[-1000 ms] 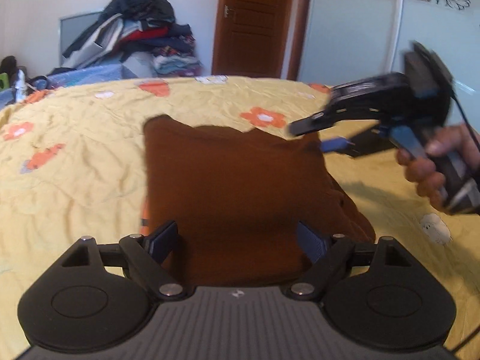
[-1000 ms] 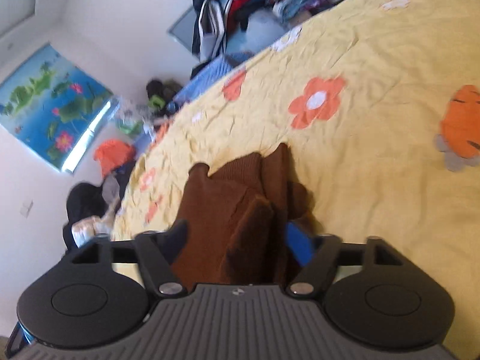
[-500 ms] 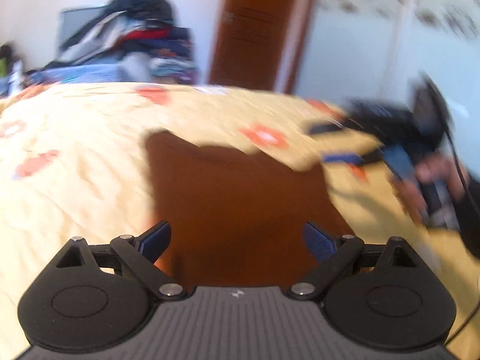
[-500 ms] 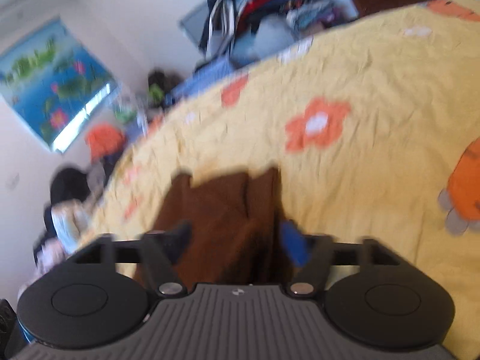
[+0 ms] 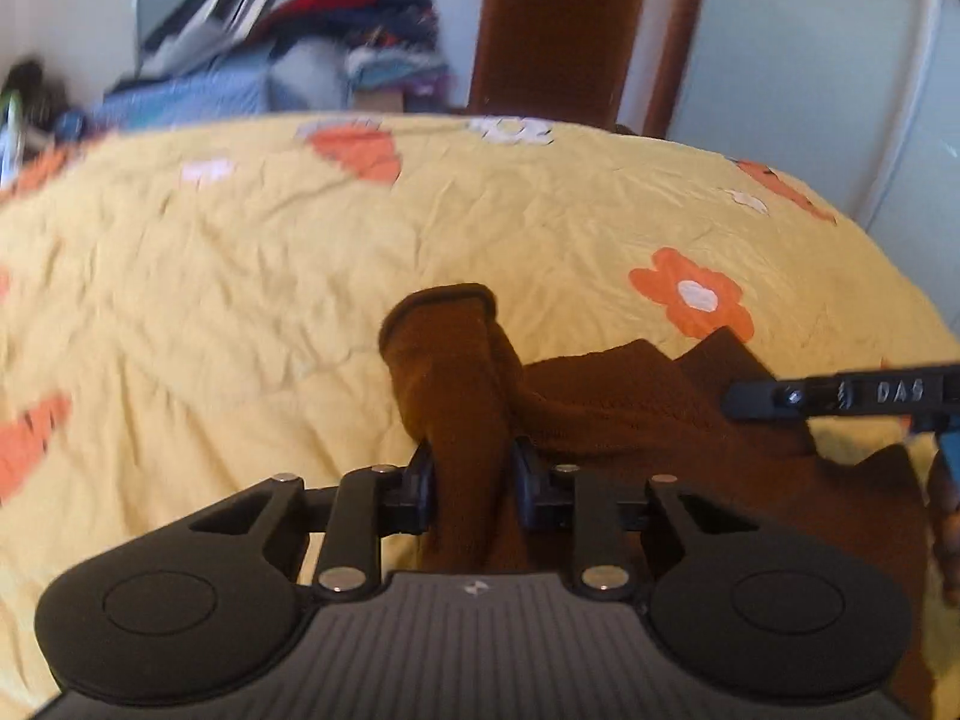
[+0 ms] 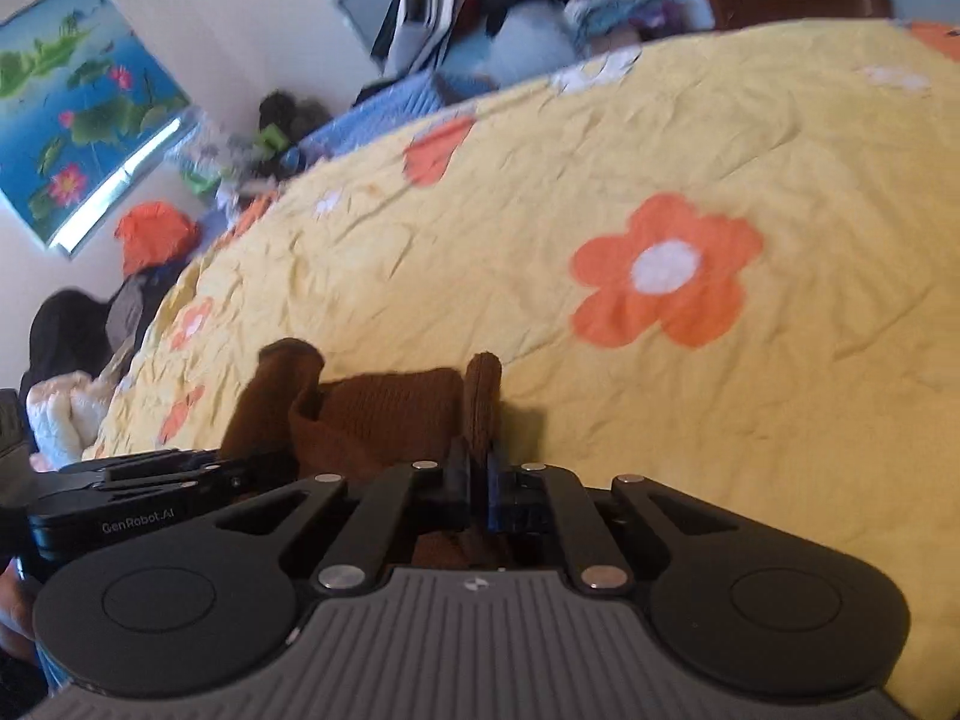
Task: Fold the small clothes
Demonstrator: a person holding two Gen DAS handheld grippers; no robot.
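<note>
A brown knitted garment (image 5: 630, 414) lies bunched on a yellow flowered bedspread (image 5: 240, 276), and both tongs have hold of it at once. The left gripper (image 5: 474, 480) is closing its jaws, with a thick roll of the brown cloth standing up between them and pressed on both sides. The right gripper (image 6: 477, 480) has its jaws drawn nearly together on a thin ridge of the same cloth, which pokes up just past the tips. In the left wrist view the right tool enters from the right edge over the far side of the garment; in the right wrist view the left tool lies low at the left, beside the cloth. The step in hand looks like the pick-up of two edges before a fold. The next move probably calls for both hands to lift together and carry the held edge across the rest of the garment, keeping the cloth taut between them so it lays flat rather than crumpling.
</note>
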